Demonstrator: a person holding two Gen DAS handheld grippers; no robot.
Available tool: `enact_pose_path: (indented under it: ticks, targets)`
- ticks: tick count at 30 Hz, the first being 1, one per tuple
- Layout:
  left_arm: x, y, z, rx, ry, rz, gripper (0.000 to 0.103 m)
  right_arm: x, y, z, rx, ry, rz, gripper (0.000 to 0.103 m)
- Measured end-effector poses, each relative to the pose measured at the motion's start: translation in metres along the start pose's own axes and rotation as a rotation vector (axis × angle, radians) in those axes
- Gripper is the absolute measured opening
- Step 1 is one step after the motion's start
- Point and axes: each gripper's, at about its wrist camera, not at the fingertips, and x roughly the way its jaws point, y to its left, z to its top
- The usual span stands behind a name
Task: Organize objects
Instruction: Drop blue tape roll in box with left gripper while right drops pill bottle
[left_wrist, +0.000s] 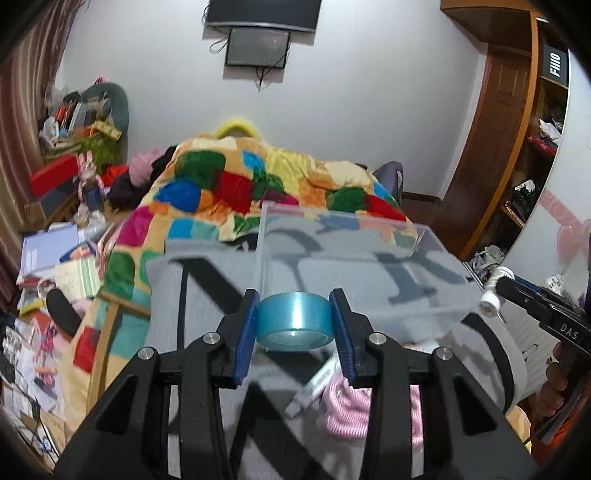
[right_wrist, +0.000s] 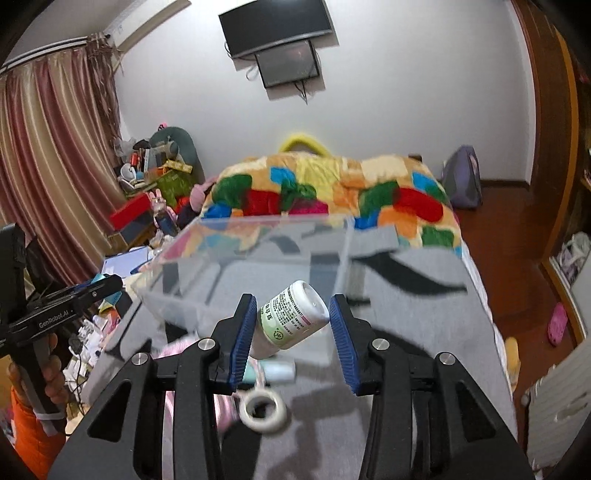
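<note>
Tape roll (left_wrist: 294, 319) pinched in our left gripper (left_wrist: 294, 325), pill bottle (right_wrist: 291, 317) in right gripper (right_wrist: 293, 325), jaws clamped; next, drop both into clear bin (right_wrist: 258, 240) just ahead.

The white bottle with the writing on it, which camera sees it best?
The right wrist view: the white bottle sits tilted between the right gripper fingers, label readable. The left wrist view shows only its white end at the right edge.

A bed (right_wrist: 424, 295) carries a grey blanket with black lettering (right_wrist: 406, 280); on it sit a clear plastic box (right_wrist: 258, 251), a white tape ring (right_wrist: 263, 410) and, seemingly, a small blurred tube (right_wrist: 280, 370).
</note>
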Motion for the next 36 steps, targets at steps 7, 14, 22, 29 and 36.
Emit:
enact_pose_path:
  ticks: [7,14,22,29,36]
  targets:
    - [0.036,-0.007,0.022,0.021,0.061,-0.021,0.038,0.044,0.015,0.022,-0.048,0.071,-0.032,0.038]
    - [0.076,-0.012,0.026,0.031,0.151,-0.03,0.038,0.086,0.02,0.026,-0.085,0.181,-0.047,0.038]
    - [0.1,-0.021,0.02,0.059,0.207,-0.031,0.038,0.112,0.023,0.021,-0.095,0.257,-0.037,0.038]
    - [0.093,-0.022,0.018,0.064,0.204,-0.036,0.057,0.112,0.025,0.02,-0.084,0.269,-0.015,0.038]
    - [0.064,-0.025,0.02,0.077,0.155,-0.031,0.072,0.076,0.027,0.023,-0.101,0.197,0.003,0.047]
